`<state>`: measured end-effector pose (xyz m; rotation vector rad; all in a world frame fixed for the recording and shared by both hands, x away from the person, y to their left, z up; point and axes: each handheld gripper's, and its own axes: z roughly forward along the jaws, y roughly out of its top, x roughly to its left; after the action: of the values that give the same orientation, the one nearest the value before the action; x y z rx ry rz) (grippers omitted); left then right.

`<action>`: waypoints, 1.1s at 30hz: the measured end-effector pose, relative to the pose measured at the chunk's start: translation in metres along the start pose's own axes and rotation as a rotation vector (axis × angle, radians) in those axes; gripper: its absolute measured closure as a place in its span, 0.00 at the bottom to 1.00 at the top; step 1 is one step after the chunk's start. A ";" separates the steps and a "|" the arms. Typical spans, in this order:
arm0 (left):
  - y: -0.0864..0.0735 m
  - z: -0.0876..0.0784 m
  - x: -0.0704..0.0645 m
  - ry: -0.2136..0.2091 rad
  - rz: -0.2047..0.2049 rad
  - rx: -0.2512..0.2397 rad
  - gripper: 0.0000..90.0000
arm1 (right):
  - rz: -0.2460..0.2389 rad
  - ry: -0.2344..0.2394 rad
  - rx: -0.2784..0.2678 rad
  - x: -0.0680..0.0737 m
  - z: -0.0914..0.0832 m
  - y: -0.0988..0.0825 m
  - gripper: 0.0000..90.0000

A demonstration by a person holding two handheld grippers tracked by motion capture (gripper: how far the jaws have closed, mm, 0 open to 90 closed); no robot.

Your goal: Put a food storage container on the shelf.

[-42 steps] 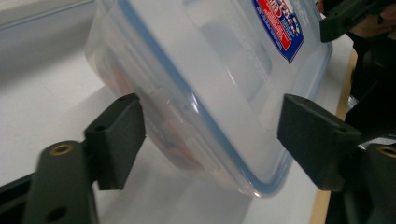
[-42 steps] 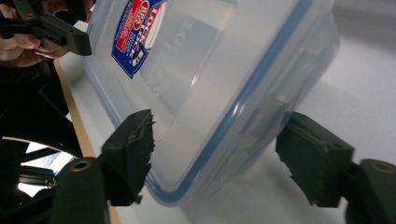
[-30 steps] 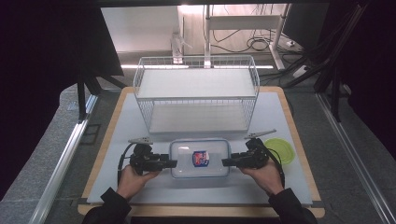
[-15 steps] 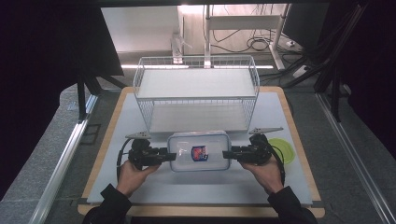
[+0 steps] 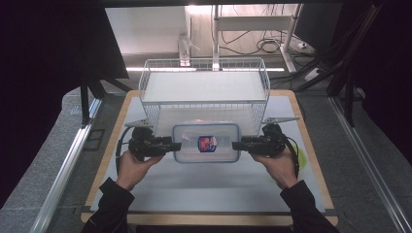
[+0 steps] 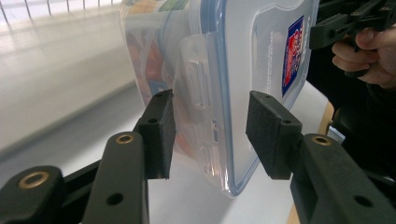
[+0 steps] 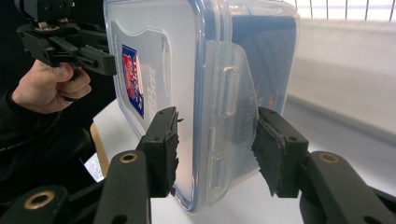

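A clear plastic food container (image 5: 206, 142) with a blue-sealed lid and a red and blue label hangs level between my two grippers, just in front of the wire basket (image 5: 160, 114). My left gripper (image 5: 172, 145) is shut on its left end, with the jaws on either side of the side latch (image 6: 198, 88). At the opposite end my right gripper (image 5: 236, 144) is shut across the other latch (image 7: 229, 98). Coloured contents show through the container's wall (image 6: 149, 65). In both gripper views the container's near end sits above the white table.
The white wire basket stands at the back centre of the white mat (image 5: 204, 194), its front wall right behind the container. A flat green disc (image 5: 303, 158) lies on the mat by the person's right hand. The wooden board edge (image 5: 107, 160) frames the mat.
Both grippers have carried the container away from the person, up off the mat and towards the basket's front wall. Their grip has not changed.
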<state>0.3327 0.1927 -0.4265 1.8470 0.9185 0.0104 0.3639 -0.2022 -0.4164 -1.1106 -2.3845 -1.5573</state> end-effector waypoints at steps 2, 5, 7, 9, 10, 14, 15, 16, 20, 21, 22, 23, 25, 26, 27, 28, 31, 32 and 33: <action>0.006 -0.003 0.000 0.002 0.005 -0.005 0.59 | -0.007 -0.001 -0.005 0.002 -0.002 0.007 0.58; 0.012 -0.006 0.001 0.000 0.003 -0.013 0.59 | -0.023 -0.005 -0.017 0.004 -0.003 0.018 0.58; 0.021 -0.011 0.001 -0.001 0.003 -0.025 0.59 | -0.034 -0.009 -0.025 0.007 -0.005 0.026 0.58; 0.027 -0.015 0.001 0.004 0.009 -0.031 0.59 | -0.044 -0.009 -0.034 0.009 -0.006 0.034 0.58; 0.031 -0.017 0.001 0.008 0.013 -0.035 0.59 | -0.048 -0.007 -0.036 0.010 -0.007 0.038 0.58; 0.045 -0.026 0.000 0.020 0.029 -0.049 0.59 | -0.064 -0.001 -0.052 0.013 -0.008 0.053 0.58; 0.048 -0.028 0.000 0.022 0.031 -0.052 0.59 | -0.071 0.001 -0.057 0.014 -0.009 0.057 0.58; 0.048 -0.028 0.000 0.022 0.031 -0.052 0.59 | -0.071 0.001 -0.057 0.014 -0.009 0.057 0.58; 0.064 -0.035 0.002 0.028 0.040 -0.062 0.59 | -0.082 0.005 -0.074 0.016 -0.009 0.074 0.58; 0.064 -0.035 0.002 0.028 0.040 -0.062 0.59 | -0.082 0.005 -0.074 0.016 -0.009 0.074 0.58; 0.071 -0.038 0.003 0.029 0.043 -0.067 0.59 | -0.085 0.006 -0.081 0.016 -0.010 0.081 0.58; 0.074 -0.039 0.004 0.031 0.046 -0.068 0.59 | -0.086 0.006 -0.086 0.017 -0.010 0.084 0.58; 0.078 -0.041 0.004 0.034 0.049 -0.071 0.59 | -0.088 0.006 -0.088 0.017 -0.010 0.087 0.58; 0.085 -0.043 0.005 0.036 0.051 -0.077 0.59 | -0.092 0.005 -0.097 0.017 -0.011 0.095 0.58; 0.089 -0.044 0.005 0.039 0.052 -0.081 0.59 | -0.092 0.005 -0.102 0.017 -0.011 0.098 0.58; 0.092 -0.045 0.006 0.041 0.053 -0.085 0.59 | -0.096 0.007 -0.105 0.017 -0.011 0.102 0.58; 0.101 -0.048 0.008 0.047 0.050 -0.092 0.59 | -0.090 0.011 -0.110 0.016 -0.011 0.112 0.58; 0.101 -0.048 0.008 0.047 0.050 -0.092 0.59 | -0.090 0.011 -0.110 0.016 -0.011 0.112 0.58; 0.107 -0.048 0.010 0.045 0.041 -0.091 0.59 | -0.090 0.012 -0.113 0.014 -0.011 0.118 0.58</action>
<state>0.3830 0.2175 -0.3230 1.7868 0.8967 0.1180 0.4219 -0.1779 -0.3155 -1.0235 -2.3965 -1.7416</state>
